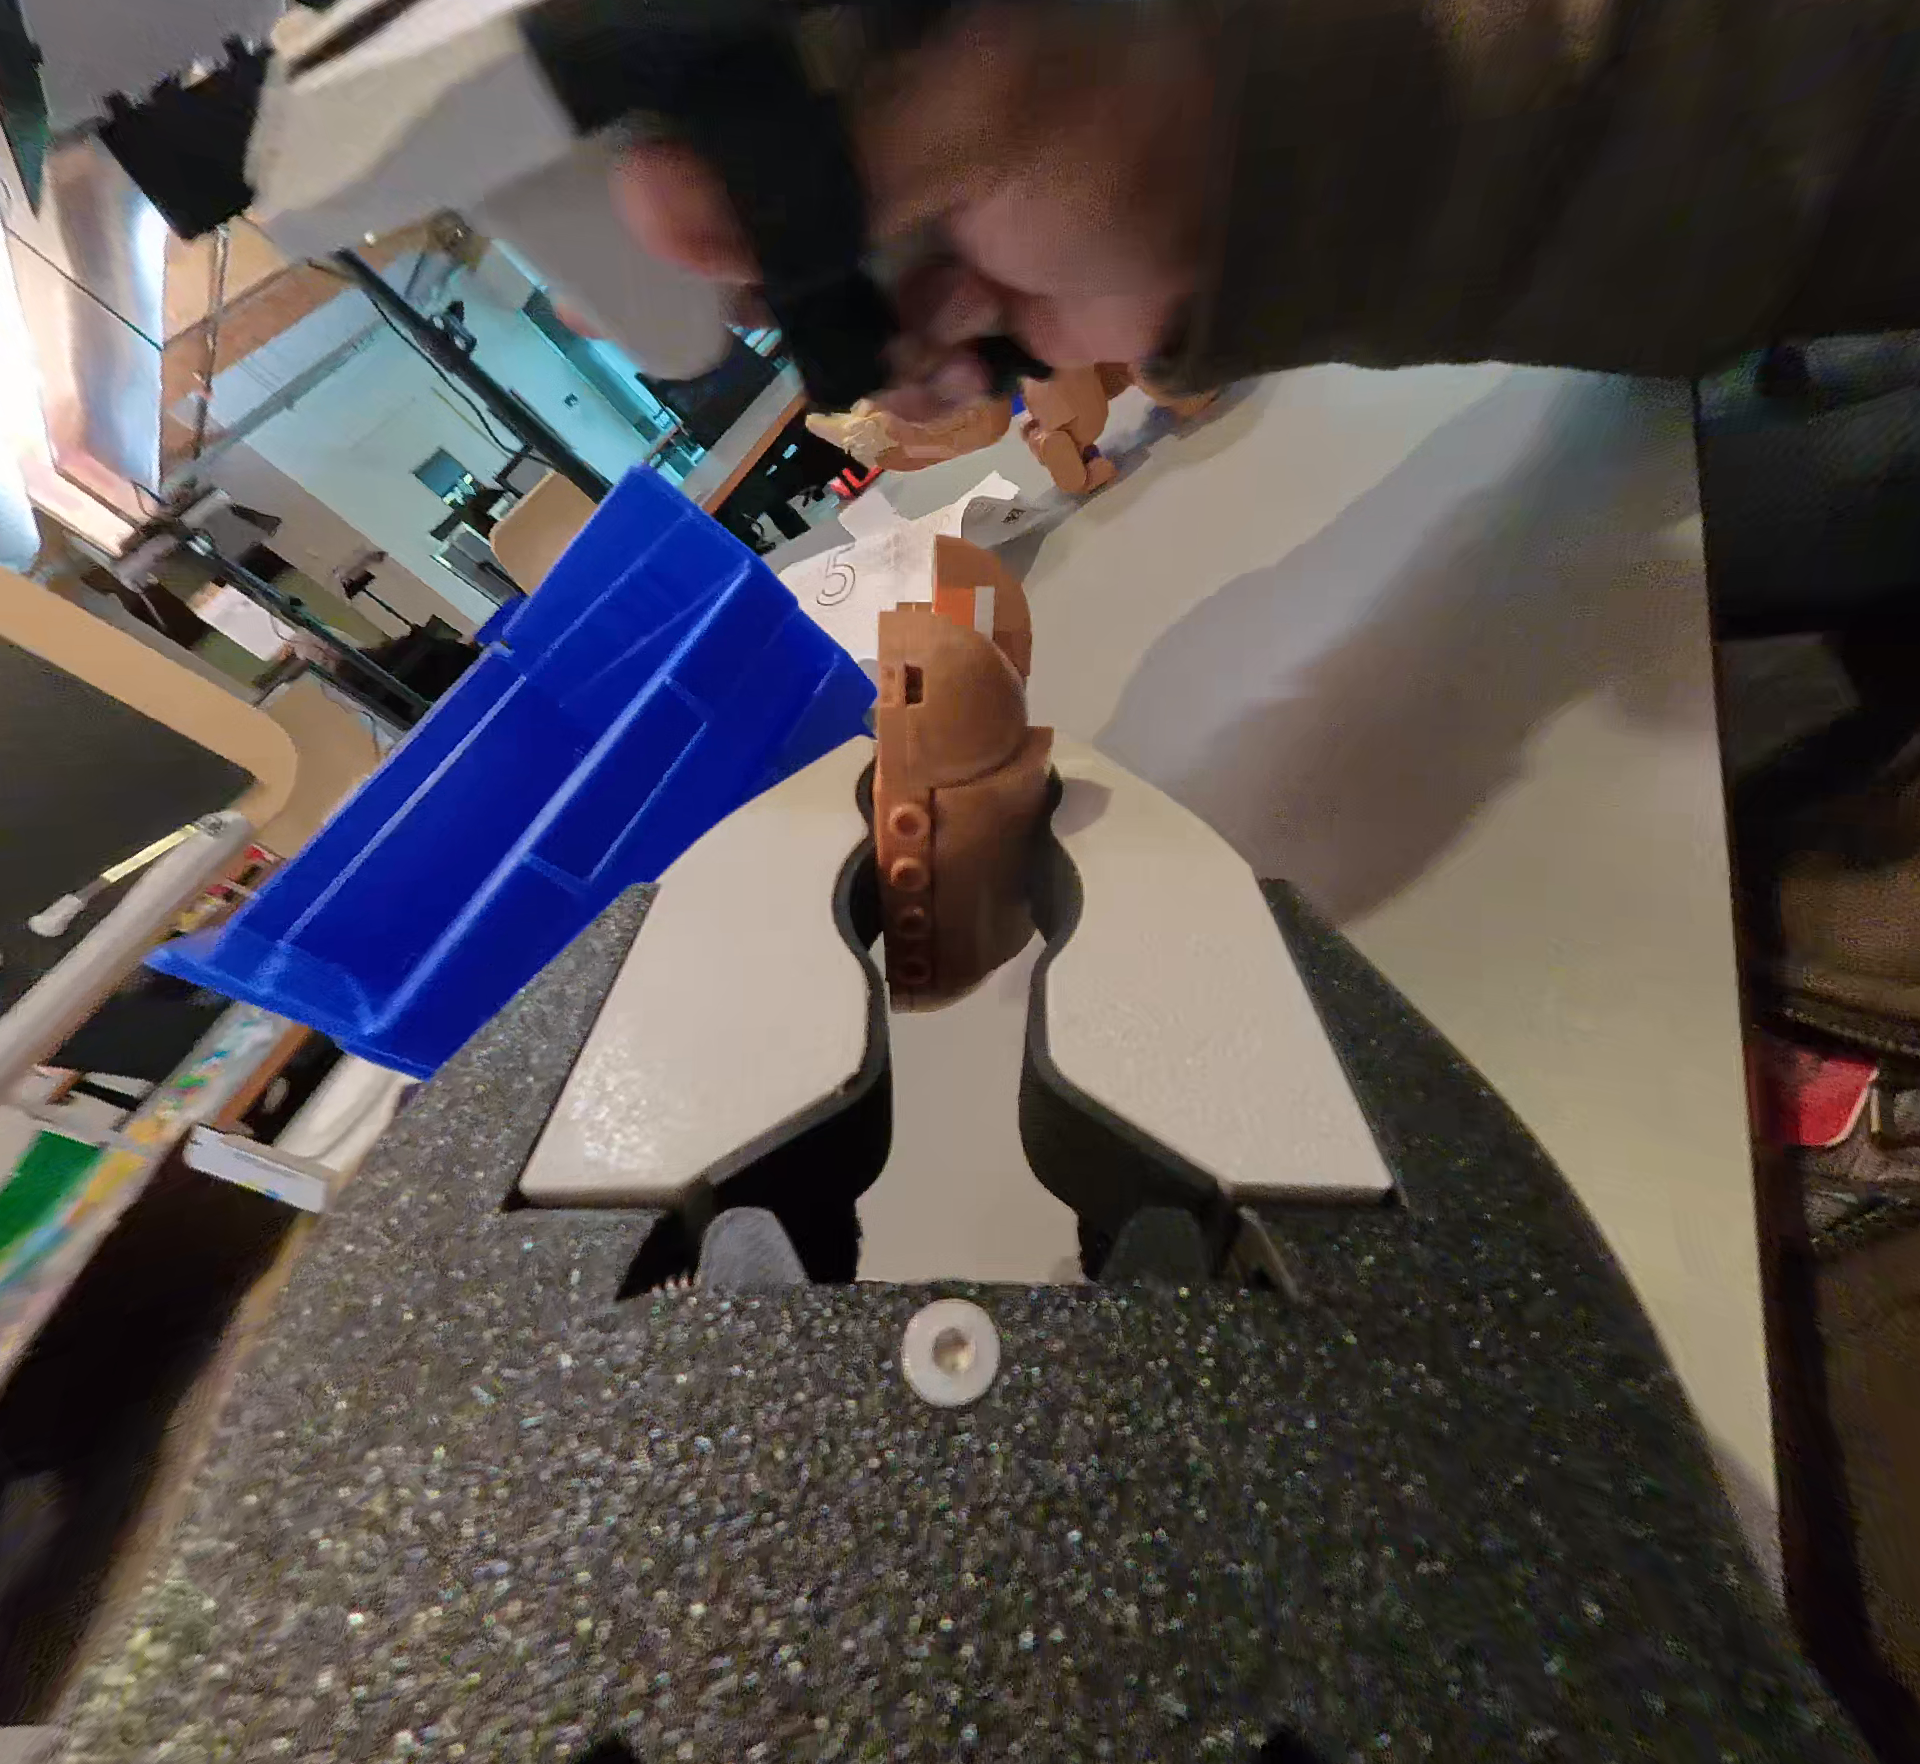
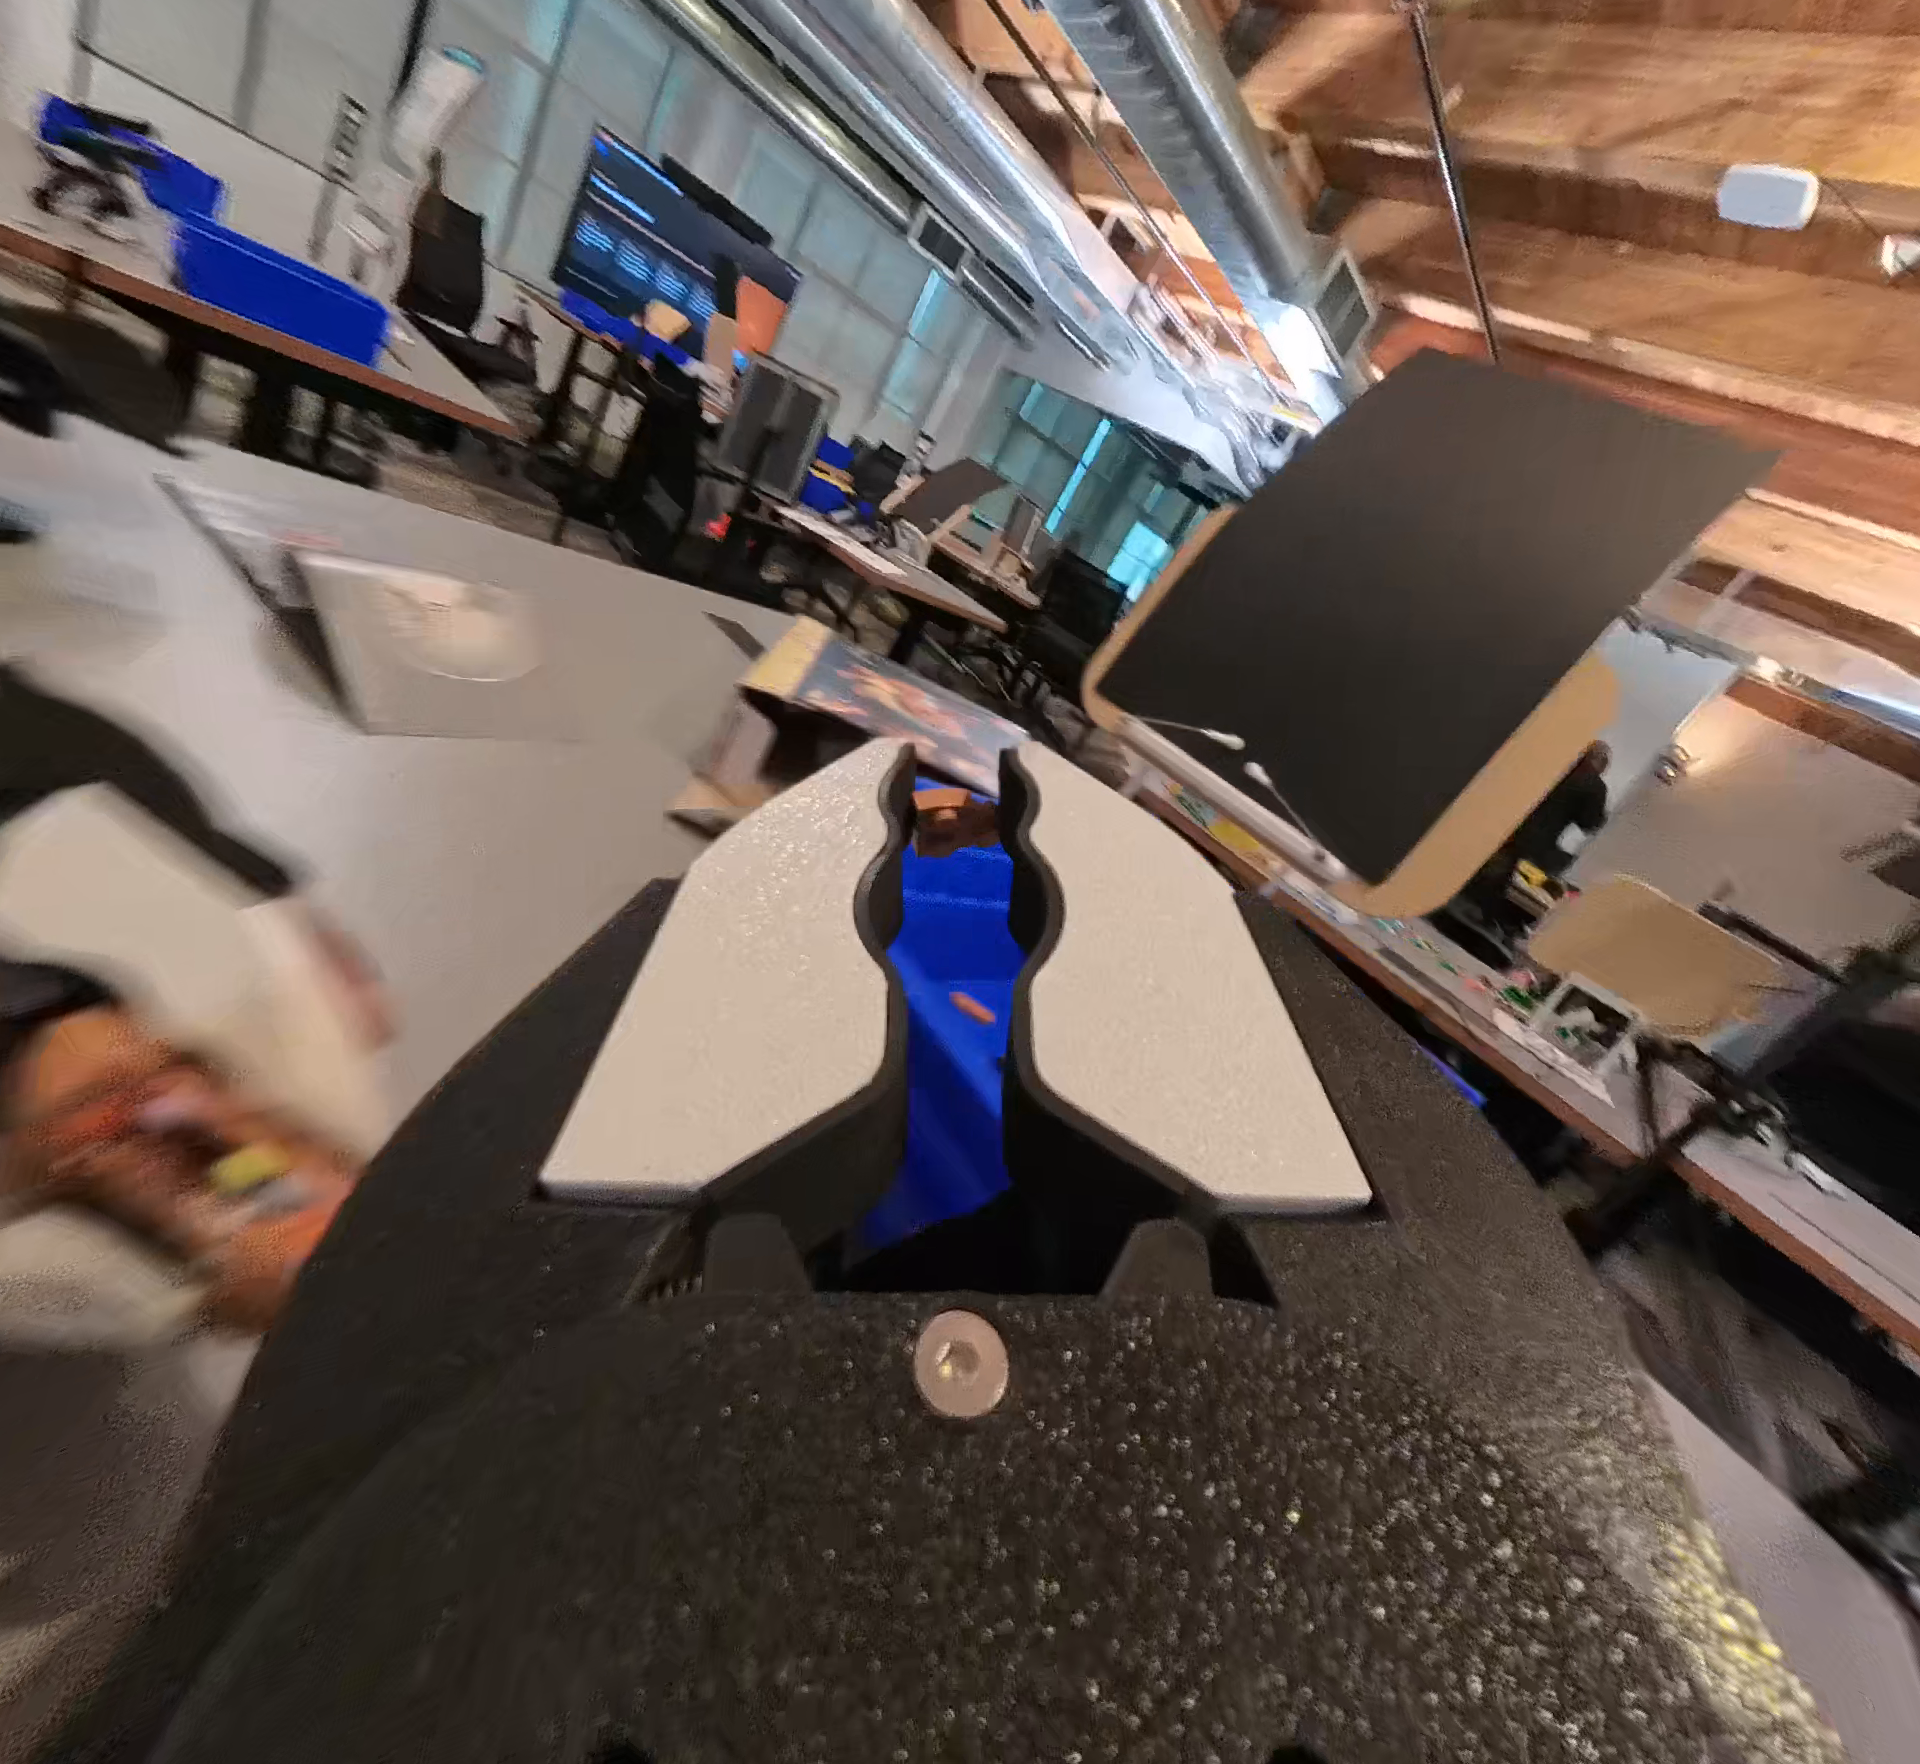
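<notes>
My left gripper (image 1: 961, 784) is shut on a brown brick assembly (image 1: 951, 779) with a rounded top and a row of studs, held upright above the white table (image 1: 1455, 779). My right gripper (image 2: 956, 784) is shut on a small brown brick piece (image 2: 951, 819) at its fingertips, over a blue bin (image 2: 956, 1091). In the left wrist view the right gripper (image 1: 894, 364) is blurred at the top, held by a person's hand (image 1: 1039, 187). The left gripper shows as a blur at the left of the right wrist view (image 2: 156, 1039).
The blue bin (image 1: 540, 810) is left of the left gripper. Brown brick figures (image 1: 1070, 447) and paper sheets (image 1: 862, 571) lie farther back on the table. A black board (image 2: 1403, 634) stands at the right. Other tables with bins fill the room behind. About 15 cm separates my left fingertips from my right.
</notes>
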